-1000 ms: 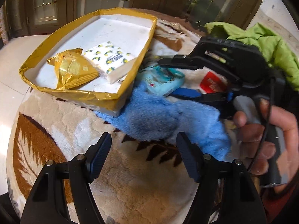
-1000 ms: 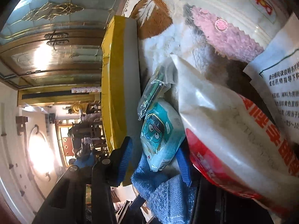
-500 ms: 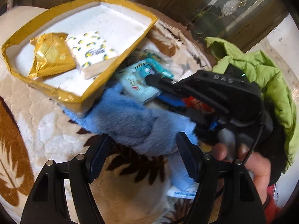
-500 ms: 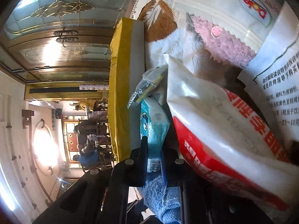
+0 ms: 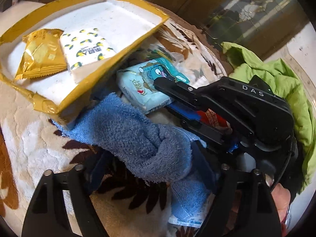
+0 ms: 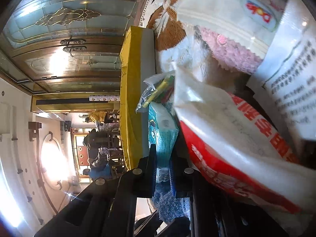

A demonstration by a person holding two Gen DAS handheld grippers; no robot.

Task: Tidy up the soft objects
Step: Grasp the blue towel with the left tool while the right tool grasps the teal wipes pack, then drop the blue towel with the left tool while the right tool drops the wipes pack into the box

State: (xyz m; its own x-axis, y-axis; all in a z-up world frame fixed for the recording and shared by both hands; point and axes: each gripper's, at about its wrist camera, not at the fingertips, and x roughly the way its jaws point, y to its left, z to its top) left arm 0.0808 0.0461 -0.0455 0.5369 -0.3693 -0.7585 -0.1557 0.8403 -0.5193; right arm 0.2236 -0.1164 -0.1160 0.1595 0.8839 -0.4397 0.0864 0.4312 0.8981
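Only the left wrist view showed inside the gold-rimmed white tray: gold foil packet and lemon-print tissue pack. Right gripper was pinched narrow on the teal cartoon tissue pack, right of the tray. Left gripper was wide, straddling the blue terry towel on the patterned blanket.

right gripper | jaws clamp teal tissue pack | beside yellow box
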